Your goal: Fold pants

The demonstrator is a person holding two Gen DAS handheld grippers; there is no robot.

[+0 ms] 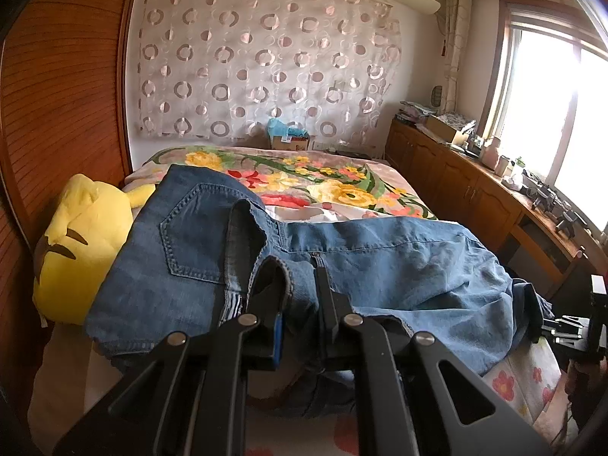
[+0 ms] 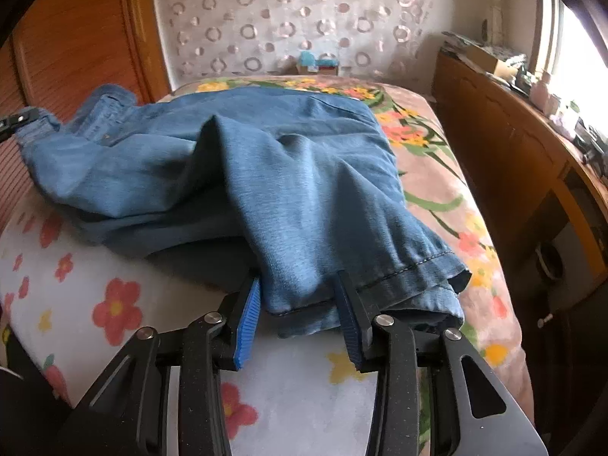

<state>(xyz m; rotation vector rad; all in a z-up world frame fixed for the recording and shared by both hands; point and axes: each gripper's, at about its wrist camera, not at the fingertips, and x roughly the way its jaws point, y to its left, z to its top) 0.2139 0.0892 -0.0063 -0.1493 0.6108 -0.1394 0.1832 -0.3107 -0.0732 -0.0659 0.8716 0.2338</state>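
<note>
The blue jeans (image 1: 380, 266) lie crumpled across the near end of the bed (image 1: 323, 186), the waist and a back pocket toward the left and the legs bunched toward the right. The left gripper (image 1: 296, 273) has its jaws closed on a raised fold of the waistband, with denim pinched between them. The right gripper (image 2: 300, 296) is at a leg hem; its jaws stand apart with the hemmed cuff lying between them, the blue pad (image 2: 249, 323) just at the cloth's edge, not visibly clamped. A yellow plush toy (image 1: 83, 239) sits against the left side of the jeans, touching the denim near the pocket and crowding that side of the bed. Behind it rises a slatted wooden panel (image 1: 57, 95). Beyond the jeans the flowered blanket (image 1: 342, 190) is bare up to a cardboard box (image 1: 290, 140) at the far end, below a curtain (image 1: 266, 57) patterned with rings. A low wooden bench (image 1: 456, 174) cluttered with small items runs along the right, close beside the bed, under a bright window (image 1: 551, 95).
</note>
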